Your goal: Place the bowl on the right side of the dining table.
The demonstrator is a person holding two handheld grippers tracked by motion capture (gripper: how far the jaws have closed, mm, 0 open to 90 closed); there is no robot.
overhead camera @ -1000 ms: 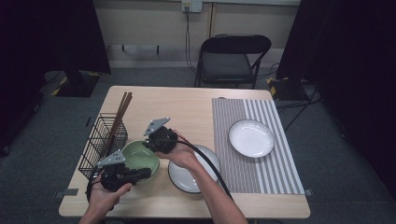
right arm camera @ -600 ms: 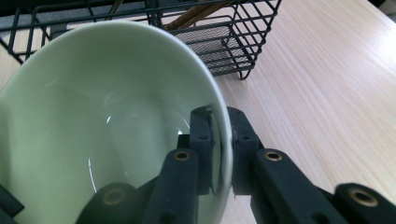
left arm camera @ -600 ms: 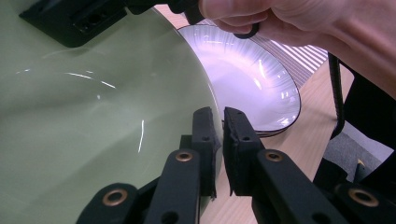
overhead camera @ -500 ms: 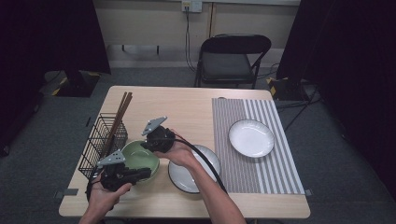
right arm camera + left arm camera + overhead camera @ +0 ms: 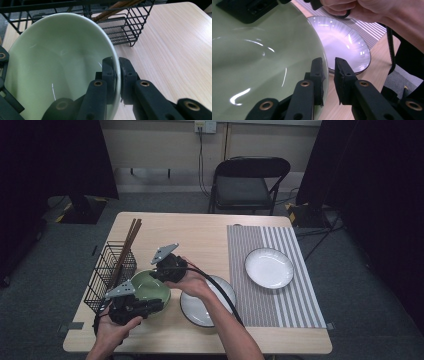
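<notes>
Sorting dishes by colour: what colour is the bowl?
Pale green bowl, clearest in the right gripper view.

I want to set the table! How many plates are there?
2. One white plate sits on the striped mat; one dark-rimmed plate is beside the green bowl, partly under an arm.

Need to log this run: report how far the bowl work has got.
Done: green bowl rests on the table beside the wire rack. In hand: right gripper clamps its rim; left gripper has just been opening, rim between. Left: right gripper's release.
</notes>
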